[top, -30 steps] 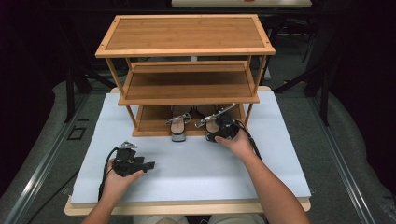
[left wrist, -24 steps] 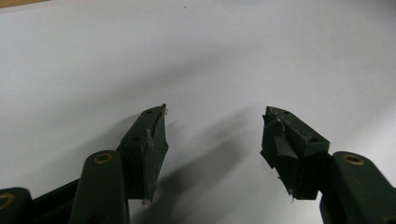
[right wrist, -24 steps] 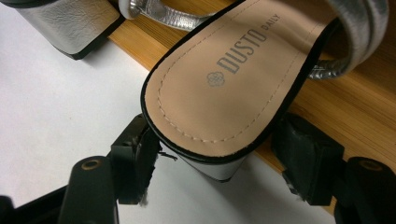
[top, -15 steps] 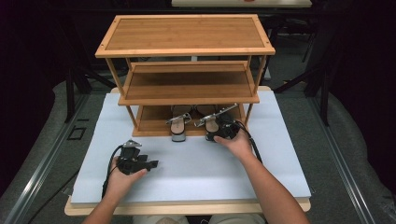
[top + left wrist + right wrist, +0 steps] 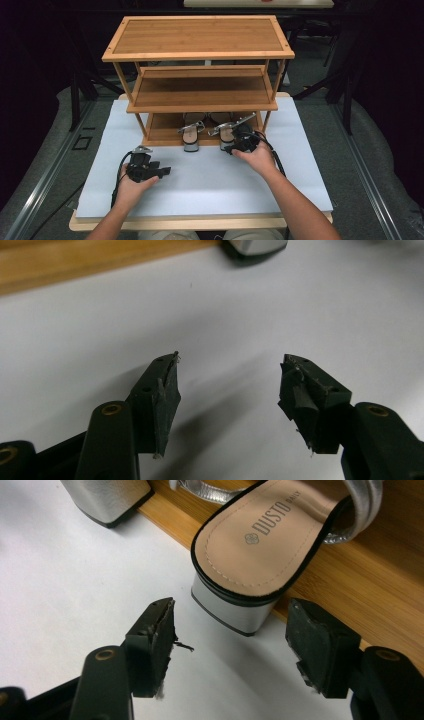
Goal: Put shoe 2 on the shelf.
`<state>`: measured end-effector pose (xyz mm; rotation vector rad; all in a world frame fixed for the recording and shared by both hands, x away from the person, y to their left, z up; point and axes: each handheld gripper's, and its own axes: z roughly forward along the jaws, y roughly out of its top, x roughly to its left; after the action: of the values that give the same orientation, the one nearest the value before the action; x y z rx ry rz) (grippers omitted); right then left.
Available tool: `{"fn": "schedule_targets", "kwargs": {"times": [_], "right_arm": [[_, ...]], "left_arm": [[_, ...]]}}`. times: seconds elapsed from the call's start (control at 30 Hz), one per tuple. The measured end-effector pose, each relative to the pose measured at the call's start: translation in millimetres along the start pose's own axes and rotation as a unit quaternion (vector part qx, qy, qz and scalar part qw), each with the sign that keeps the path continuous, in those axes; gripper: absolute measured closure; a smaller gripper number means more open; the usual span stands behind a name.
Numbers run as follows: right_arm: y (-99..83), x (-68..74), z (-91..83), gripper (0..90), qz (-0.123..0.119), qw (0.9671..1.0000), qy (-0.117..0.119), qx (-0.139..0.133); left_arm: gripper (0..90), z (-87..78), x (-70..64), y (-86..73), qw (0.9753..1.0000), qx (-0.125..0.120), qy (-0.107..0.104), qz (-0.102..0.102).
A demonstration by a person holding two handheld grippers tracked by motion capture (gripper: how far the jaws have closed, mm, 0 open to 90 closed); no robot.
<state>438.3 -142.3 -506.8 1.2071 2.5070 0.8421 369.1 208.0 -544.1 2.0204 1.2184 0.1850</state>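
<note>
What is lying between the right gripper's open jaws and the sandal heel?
Nothing: the right gripper view shows bare white mat between the right gripper and the sandal heel.

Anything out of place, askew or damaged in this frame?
Two things. Both sandals, the left one and the right one, sit on the rack's bottom shelf with their block heels overhanging the front edge above the white mat. The rubber pads on the open right gripper and left gripper look frayed.

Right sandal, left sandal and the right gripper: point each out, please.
right sandal (image 5: 250, 540): right gripper view, on its tan insole.
left sandal (image 5: 190, 145): high view, on its silver block heel.
right gripper (image 5: 231, 645): right gripper view, midway between its open fingertips.
</note>
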Motion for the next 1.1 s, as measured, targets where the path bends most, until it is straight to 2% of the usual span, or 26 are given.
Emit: {"fn": "schedule_targets", "kwargs": {"times": [0.17, 0.3, 0.37, 0.4, 0.57, 0.77, 1.07, 1.1], "right_arm": [[-2.1, -3.6, 0.9, 37.8, 0.006, 1.0000, 0.002, -0.002], [-2.8, -4.8, 0.4, 40.6, 0.012, 0.9998, 0.011, -0.013], [-2.8, -4.3, 0.6, 42.7, 0.011, 0.9996, 0.019, -0.016], [-2.5, -3.0, 0.7, 43.0, 0.009, 0.9998, 0.009, -0.016], [-1.8, -2.5, 1.0, 47.6, 0.006, 0.9999, -0.001, -0.015], [-2.6, -7.0, 3.4, 50.2, 0.024, 0.9995, 0.006, -0.022], [-1.8, -5.7, 7.0, 51.0, 0.019, 0.9996, -0.003, -0.023], [-1.9, -5.8, 7.0, 51.0, 0.019, 0.9995, -0.003, -0.023]], "left_arm": [[41.8, 11.0, -4.7, 19.4, 0.9999, -0.010, -0.001, 0.011], [48.3, 20.0, -10.2, 34.3, 0.9991, 0.001, 0.012, 0.041], [55.4, 23.7, -12.0, 38.7, 0.9989, 0.006, 0.016, 0.043], [56.4, 25.4, -12.9, 40.8, 0.9988, 0.006, 0.018, 0.045], [66.6, 32.8, -14.8, 48.7, 0.9987, 0.017, 0.013, 0.045], [65.8, 41.1, -19.7, 56.8, 0.9987, 0.007, 0.012, 0.049], [66.0, 53.5, -18.7, 63.0, 0.9986, -0.004, 0.017, 0.051], [66.0, 54.7, -17.7, 63.7, 0.9988, -0.002, 0.010, 0.047]]}}
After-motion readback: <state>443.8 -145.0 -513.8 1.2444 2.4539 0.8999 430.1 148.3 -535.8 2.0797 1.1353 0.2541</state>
